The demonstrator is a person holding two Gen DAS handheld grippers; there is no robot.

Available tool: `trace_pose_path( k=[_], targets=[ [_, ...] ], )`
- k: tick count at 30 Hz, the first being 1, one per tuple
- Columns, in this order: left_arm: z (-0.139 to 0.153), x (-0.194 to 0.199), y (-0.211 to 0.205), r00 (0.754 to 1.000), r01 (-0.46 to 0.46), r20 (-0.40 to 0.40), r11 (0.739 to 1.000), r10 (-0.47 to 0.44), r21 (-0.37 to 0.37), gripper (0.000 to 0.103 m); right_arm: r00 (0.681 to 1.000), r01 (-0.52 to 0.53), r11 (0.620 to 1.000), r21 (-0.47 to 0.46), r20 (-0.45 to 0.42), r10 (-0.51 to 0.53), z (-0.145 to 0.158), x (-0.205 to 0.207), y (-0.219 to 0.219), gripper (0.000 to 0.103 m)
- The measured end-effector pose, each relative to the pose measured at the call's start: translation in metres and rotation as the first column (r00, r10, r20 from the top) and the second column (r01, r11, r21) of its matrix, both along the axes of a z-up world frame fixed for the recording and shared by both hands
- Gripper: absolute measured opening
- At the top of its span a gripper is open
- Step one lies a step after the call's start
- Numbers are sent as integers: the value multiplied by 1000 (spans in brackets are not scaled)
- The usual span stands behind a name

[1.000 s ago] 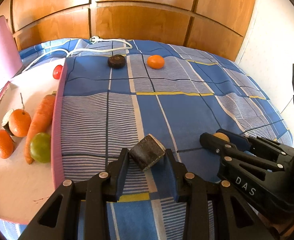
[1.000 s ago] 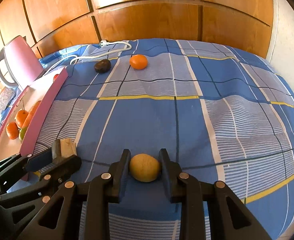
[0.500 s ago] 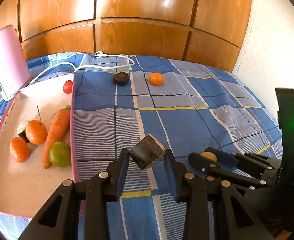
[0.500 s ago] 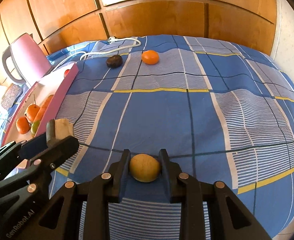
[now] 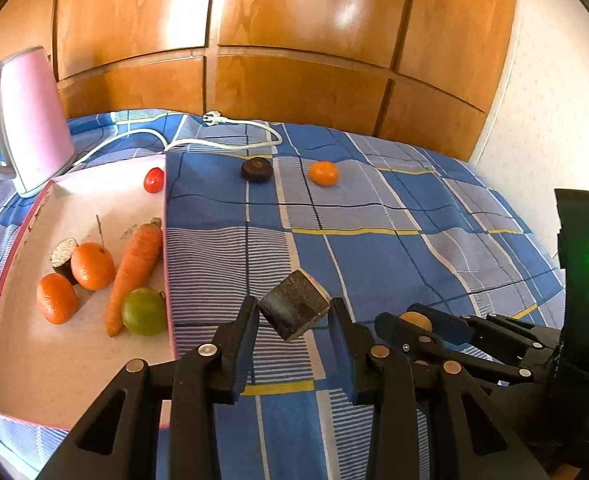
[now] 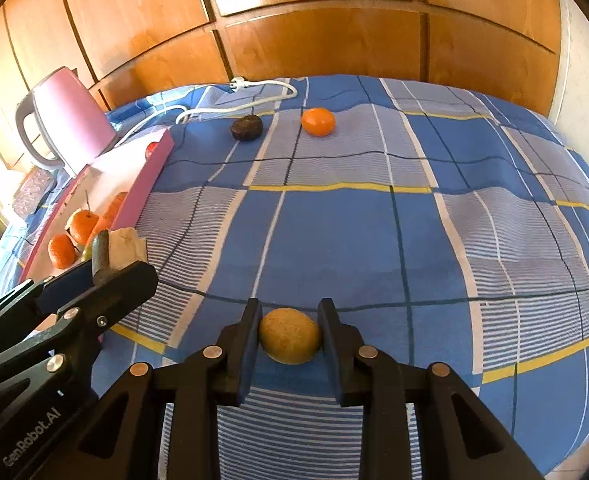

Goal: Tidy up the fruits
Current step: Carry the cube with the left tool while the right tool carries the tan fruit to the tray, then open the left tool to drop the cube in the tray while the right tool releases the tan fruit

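With the left gripper (image 5: pixel 293 316) clamped on a dark cut chunk (image 5: pixel 294 309) above the bedspread (image 5: pixel 374 264) and the right gripper (image 6: pixel 289 334) pinching a yellowish fruit (image 6: pixel 289 341), possibly a lemon, carry each level over the pink tray (image 5: pixel 26 224) rim before releasing

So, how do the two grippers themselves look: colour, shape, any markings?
Both are black plastic with silver rivets and triangular cut-outs. The left gripper has dark blue pads; seen from the right, it reads "GenRobot.AI". The right gripper shows a green light behind it.
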State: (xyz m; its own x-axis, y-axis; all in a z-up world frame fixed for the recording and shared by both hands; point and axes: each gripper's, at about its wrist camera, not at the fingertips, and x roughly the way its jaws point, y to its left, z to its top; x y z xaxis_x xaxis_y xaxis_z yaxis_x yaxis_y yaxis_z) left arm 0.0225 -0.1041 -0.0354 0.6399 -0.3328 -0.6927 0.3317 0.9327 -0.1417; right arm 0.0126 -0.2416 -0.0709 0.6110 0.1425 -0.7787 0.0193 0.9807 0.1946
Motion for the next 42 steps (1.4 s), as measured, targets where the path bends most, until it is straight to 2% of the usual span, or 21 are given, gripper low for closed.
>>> trace_pose_path(
  k=[12,23,32,42],
  targets=[
    [8,6,22,998,-63,3,998,63,-19,36,998,-55,998,1,15,55,13,9,18,29],
    [19,20,66,985,-173,3,984,173,-51,36,987,-158,987,-4,36,158,28,26,53,29],
    [28,36,118,953,-299,19,952,301,-63,36,961,-269,963,-27,53,270,41,46,94,29],
    [32,59,161,910,-411,36,911,412,-31,36,946,-318,948,7,70,317,54,80,129,29]
  ],
)
